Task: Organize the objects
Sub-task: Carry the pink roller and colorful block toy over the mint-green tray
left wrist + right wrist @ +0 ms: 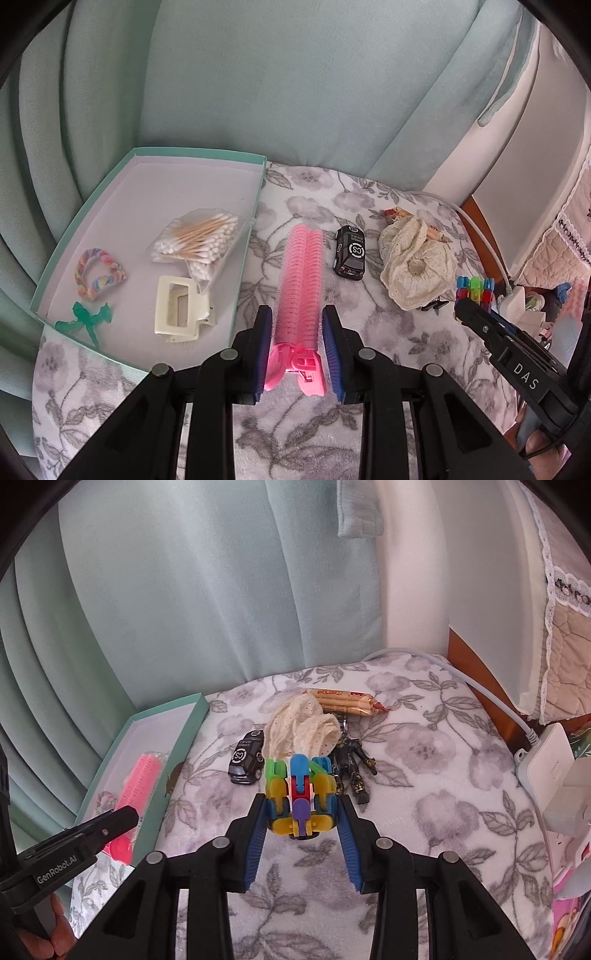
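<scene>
Now the left gripper [297,347] is clenched on the clip end of a pink curler [301,280], its blue pads pressing both sides while the bristled length juts forward over the flowered blanket [388,332], just beside the right edge of the tray [147,153]. Gripping it by the hard clip rather than the soft bristles likely gives a firmer hold for carrying it across. The tray lies along the blanket's left edge and already holds hair and grooming bits: swabs [201,242], a scrunchie [98,273], a cream claw clip [181,310] and a green clip [86,319]; the curler probably belongs there too. The right gripper [303,819] straddles a block toy [301,794] near the blanket's middle; its pads lie close along the toy's sides, though whether they press it I cannot tell. A toy car [247,762], lace cloth [303,729], dark figure [351,766] and snack pack [345,701] wait behind.
</scene>
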Tool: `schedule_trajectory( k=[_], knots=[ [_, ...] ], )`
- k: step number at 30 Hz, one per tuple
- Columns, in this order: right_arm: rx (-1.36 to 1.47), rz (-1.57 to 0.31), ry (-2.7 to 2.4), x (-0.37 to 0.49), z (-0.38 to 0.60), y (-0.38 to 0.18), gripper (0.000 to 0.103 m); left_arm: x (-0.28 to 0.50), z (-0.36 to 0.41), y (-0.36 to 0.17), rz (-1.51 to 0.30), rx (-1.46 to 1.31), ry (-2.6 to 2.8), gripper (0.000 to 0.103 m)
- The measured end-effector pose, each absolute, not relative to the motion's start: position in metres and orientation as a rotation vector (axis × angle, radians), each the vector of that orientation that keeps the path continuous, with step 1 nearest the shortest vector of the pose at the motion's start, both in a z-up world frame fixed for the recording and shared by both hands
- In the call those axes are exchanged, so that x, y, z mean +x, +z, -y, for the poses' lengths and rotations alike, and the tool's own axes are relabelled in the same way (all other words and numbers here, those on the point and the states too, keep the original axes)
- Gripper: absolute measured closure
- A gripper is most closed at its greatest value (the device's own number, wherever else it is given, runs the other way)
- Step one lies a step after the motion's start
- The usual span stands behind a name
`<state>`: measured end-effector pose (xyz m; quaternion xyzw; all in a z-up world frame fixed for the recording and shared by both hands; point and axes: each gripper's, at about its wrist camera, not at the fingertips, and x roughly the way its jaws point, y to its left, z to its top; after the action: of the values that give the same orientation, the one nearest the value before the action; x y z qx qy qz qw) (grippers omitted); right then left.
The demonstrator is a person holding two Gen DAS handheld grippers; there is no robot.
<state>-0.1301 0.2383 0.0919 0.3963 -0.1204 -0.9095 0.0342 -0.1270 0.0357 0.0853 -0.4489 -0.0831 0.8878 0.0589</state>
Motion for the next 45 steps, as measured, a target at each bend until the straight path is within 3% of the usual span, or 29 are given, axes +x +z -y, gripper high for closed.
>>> schedule_trajectory(
  k=[32, 45],
  knots=[
    [1.192, 0.144, -2.595, -0.147, -0.090, 0.098, 0.063, -0.096, 0.145, 0.097, 0.633, -1.348, 2.973, 0.075],
    [1.182, 0.048, -2.501, -0.153, -0.029, 0.095, 0.063, -0.091, 0.180, 0.095, 0.715, -1.336, 3.006, 0.074]
  ],
)
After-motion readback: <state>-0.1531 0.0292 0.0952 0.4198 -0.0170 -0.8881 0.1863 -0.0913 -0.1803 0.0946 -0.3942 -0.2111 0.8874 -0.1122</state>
